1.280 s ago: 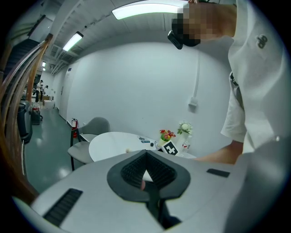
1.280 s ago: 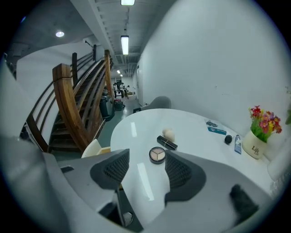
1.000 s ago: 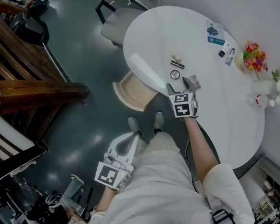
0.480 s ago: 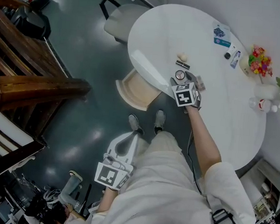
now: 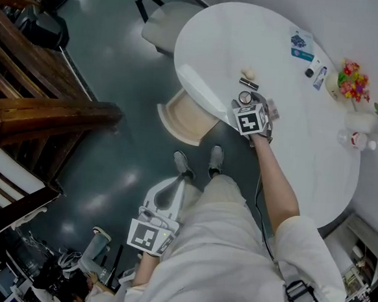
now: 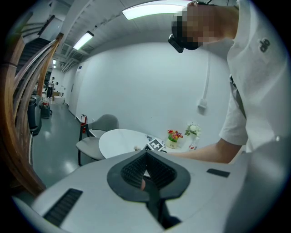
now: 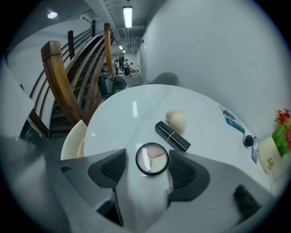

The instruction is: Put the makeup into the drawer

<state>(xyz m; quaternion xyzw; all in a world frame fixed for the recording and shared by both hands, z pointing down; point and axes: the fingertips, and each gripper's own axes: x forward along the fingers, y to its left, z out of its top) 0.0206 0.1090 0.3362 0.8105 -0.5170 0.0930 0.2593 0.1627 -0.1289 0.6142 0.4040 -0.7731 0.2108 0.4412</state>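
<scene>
**Lowered over the compact, not yet closed**

Round compact [image 7: 153,159] flat on the white table [image 7: 136,107], near the edge above the open drawer [image 5: 182,119]. A second ago just beyond the tips of the right gripper [image 7: 148,157]; now bracketed by its two pads after a drop down and forward. Jaws wide apart, same spread as before, pads beside the rim, not pressing.

Just past it, a black lipstick [image 7: 172,136] and a beige sponge [image 7: 176,120], both untouched. Left gripper [image 6: 144,162] low at the person's side, well away from the table, jaws together on nothing.

Judged: approach finished, grasp next. Still to come: squeezing the rim, lifting, carrying to the drawer. No makeup seen in the drawer so far.
</scene>
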